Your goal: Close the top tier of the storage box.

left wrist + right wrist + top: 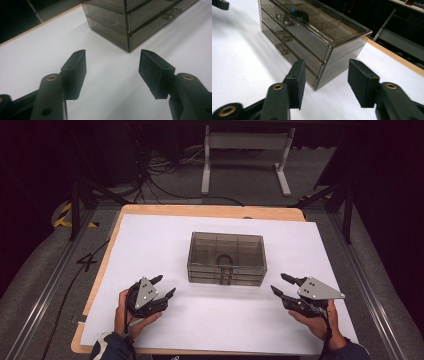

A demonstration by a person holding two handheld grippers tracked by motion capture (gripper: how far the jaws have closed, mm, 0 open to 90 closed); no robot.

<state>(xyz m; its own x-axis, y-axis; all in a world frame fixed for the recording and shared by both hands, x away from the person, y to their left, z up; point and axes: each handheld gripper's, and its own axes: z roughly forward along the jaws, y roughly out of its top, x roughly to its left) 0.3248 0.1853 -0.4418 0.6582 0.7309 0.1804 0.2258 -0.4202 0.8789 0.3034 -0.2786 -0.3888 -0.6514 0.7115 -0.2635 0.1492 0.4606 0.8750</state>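
Smoky transparent plastic three-drawer cabinet (226,258) sits mid-table on white paper (150,245); left gripper (163,287) and right gripper (280,284) flank it, jaws apart, empty; right gripper view reveals small blue item (293,10) inside.

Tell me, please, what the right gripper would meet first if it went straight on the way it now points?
Most likely the near right corner of the smoky drawer box: the right gripper has open, empty jaws framing that corner, with bare white sheet between. Depth is uncertain.

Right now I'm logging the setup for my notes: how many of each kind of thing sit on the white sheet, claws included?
Drawer box: 1
Left claw: 1
Right claw: 1
Total: 3
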